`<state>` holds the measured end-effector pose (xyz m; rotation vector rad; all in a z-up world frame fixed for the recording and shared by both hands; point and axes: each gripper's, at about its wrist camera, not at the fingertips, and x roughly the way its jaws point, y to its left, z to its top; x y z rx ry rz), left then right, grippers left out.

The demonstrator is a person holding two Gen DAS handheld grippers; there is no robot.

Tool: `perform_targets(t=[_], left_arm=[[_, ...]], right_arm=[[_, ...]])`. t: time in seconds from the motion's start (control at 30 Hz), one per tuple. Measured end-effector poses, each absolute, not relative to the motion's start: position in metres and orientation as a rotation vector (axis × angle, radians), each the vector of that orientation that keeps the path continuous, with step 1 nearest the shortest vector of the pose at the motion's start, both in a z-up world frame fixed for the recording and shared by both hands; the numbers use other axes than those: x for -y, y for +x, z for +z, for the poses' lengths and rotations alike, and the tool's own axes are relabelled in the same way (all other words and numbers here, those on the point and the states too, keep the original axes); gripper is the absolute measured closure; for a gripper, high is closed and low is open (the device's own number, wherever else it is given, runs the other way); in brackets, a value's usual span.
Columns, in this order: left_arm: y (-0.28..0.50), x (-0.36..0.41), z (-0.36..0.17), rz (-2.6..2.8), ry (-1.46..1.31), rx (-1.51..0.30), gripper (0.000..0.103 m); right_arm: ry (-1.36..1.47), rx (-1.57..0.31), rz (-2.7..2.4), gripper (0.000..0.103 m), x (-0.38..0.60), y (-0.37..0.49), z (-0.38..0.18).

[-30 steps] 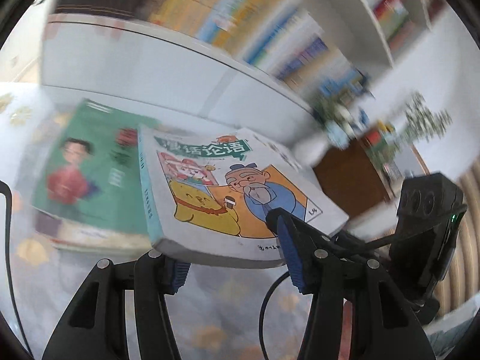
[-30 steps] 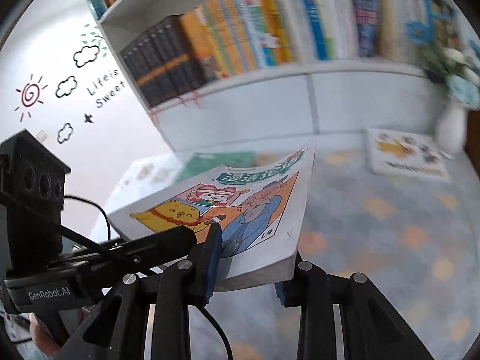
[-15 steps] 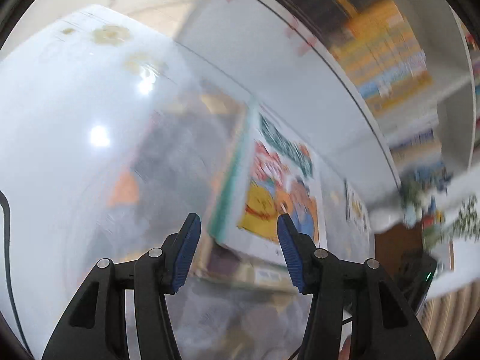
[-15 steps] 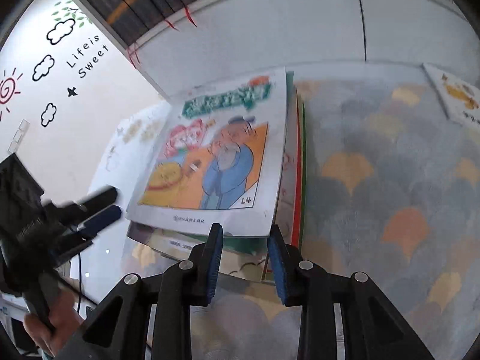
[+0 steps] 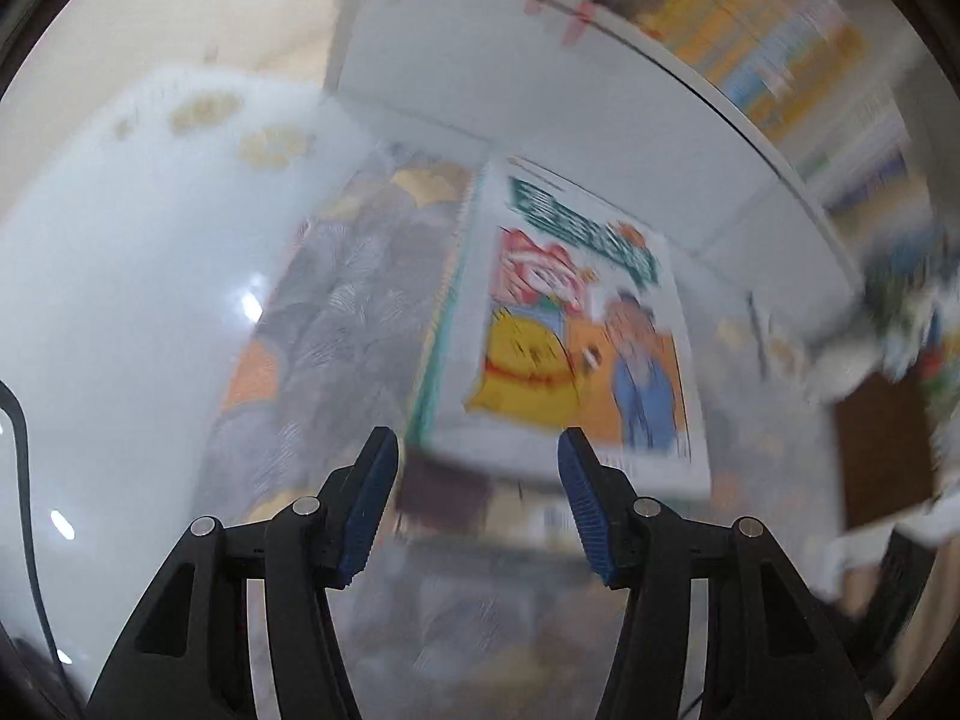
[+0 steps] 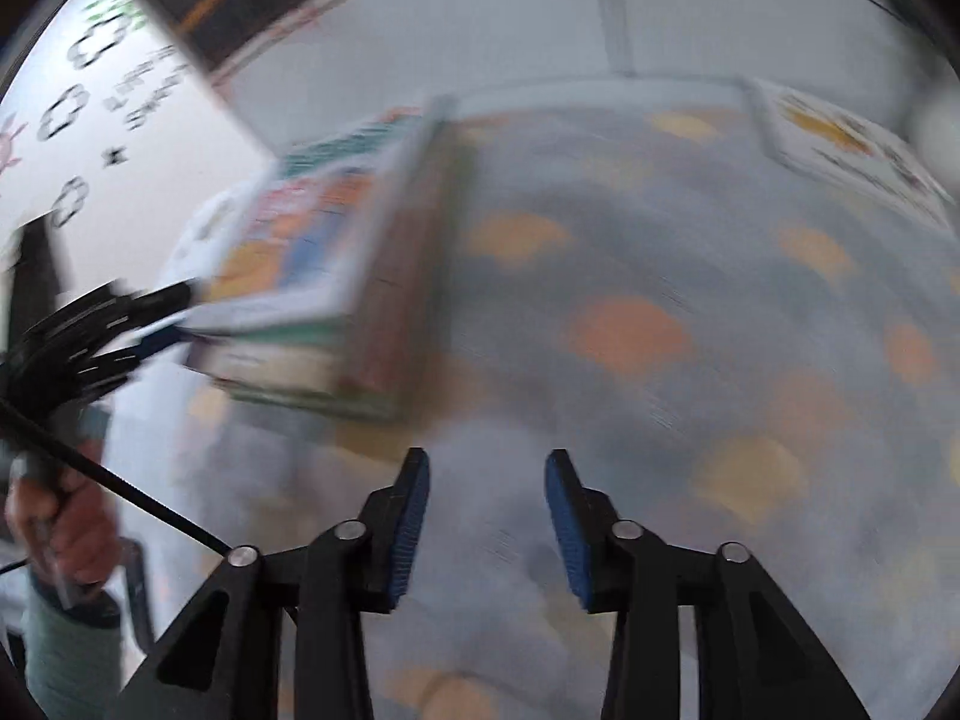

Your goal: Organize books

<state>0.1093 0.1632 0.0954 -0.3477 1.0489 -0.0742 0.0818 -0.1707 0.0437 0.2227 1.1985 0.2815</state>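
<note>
My right hand-held gripper (image 6: 486,516) hangs over the patterned table (image 6: 660,312), its blue pads (image 6: 411,531) opening with nothing between them. Ahead and to the left sits a stack of books (image 6: 336,300), a cartoon-covered book (image 6: 312,240) lying on top; the picture is blurred, so I cannot read the cover. My left hand-held gripper (image 6: 162,318) reaches in from the left edge to the stack's near corner; whether it touches is unclear. My left hand (image 6: 66,522) grips its handle below. Another book (image 6: 852,144) lies well apart, far right, near the white cabinet (image 6: 480,36).
</note>
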Motion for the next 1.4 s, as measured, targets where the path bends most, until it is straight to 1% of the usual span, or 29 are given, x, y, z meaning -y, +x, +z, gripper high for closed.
perform_targets(t=[0.07,0.13,0.3,0.37,0.4,0.43,0.53,0.57,0.6,0.63,0.67,0.7,0.73,0.8,0.83,0.97,1.4], left_arm=[[0.091,-0.138,0.104,-0.095,-0.223,-1.064,0.047],[0.072,-0.104,0.105,-0.150,-0.126,-1.084,0.043],[0.037,-0.021,0.079,-0.359,-0.095,-1.176,0.043],[0.030,0.012,0.068,-0.418,-0.084,-1.189,0.043],[0.029,0.027,0.062,-0.415,-0.068,-1.189,0.043],[0.031,0.035,0.058,-0.400,-0.050,-1.190,0.043],[0.035,0.059,0.040,-0.360,-0.009,-1.204,0.043],[0.035,0.066,0.032,-0.338,0.014,-1.211,0.042],[0.031,0.069,0.032,-0.326,0.033,-1.180,0.035],[0.025,0.074,0.033,-0.323,0.055,-1.143,0.032],[0.022,0.080,0.030,-0.327,0.082,-1.139,0.025],[0.020,0.082,0.026,-0.327,0.103,-1.137,0.018],[0.018,0.085,0.025,-0.329,0.118,-1.126,0.014],[0.011,0.090,0.022,-0.321,0.144,-1.104,0.003],[0.007,0.091,0.021,-0.320,0.159,-1.088,0.000],[-0.010,0.092,0.018,-0.281,0.156,-0.986,0.000],[0.006,0.094,0.015,-0.299,0.164,-0.985,0.000]], right_arm=[[0.264,-1.231,0.196,0.057,0.204,0.067,0.030],[0.269,-1.248,0.094,0.057,0.233,0.053,0.018],[0.258,-1.198,-0.077,0.057,0.285,0.030,0.019],[0.238,-1.169,-0.125,0.051,0.298,0.027,0.025],[0.226,-1.157,-0.150,0.045,0.306,0.024,0.025],[0.209,-1.143,-0.180,0.042,0.314,0.021,0.025],[0.177,-1.144,-0.234,0.041,0.334,0.014,0.011],[0.173,-1.161,-0.245,0.038,0.337,0.013,0.005],[0.182,-1.142,-0.235,0.027,0.339,0.010,0.002],[0.179,-1.106,-0.246,0.015,0.343,0.003,0.002],[0.175,-1.105,-0.263,0.011,0.346,-0.001,-0.002],[0.189,-1.092,-0.263,0.004,0.349,-0.005,-0.004],[0.205,-1.071,-0.267,0.000,0.351,-0.011,-0.008],[0.193,-1.014,-0.261,0.000,0.348,-0.019,-0.010],[0.187,-1.004,-0.264,0.000,0.345,-0.020,-0.011],[0.188,-1.003,-0.259,0.000,0.347,-0.022,-0.007],[0.187,-0.998,-0.268,0.000,0.345,-0.021,-0.009]])
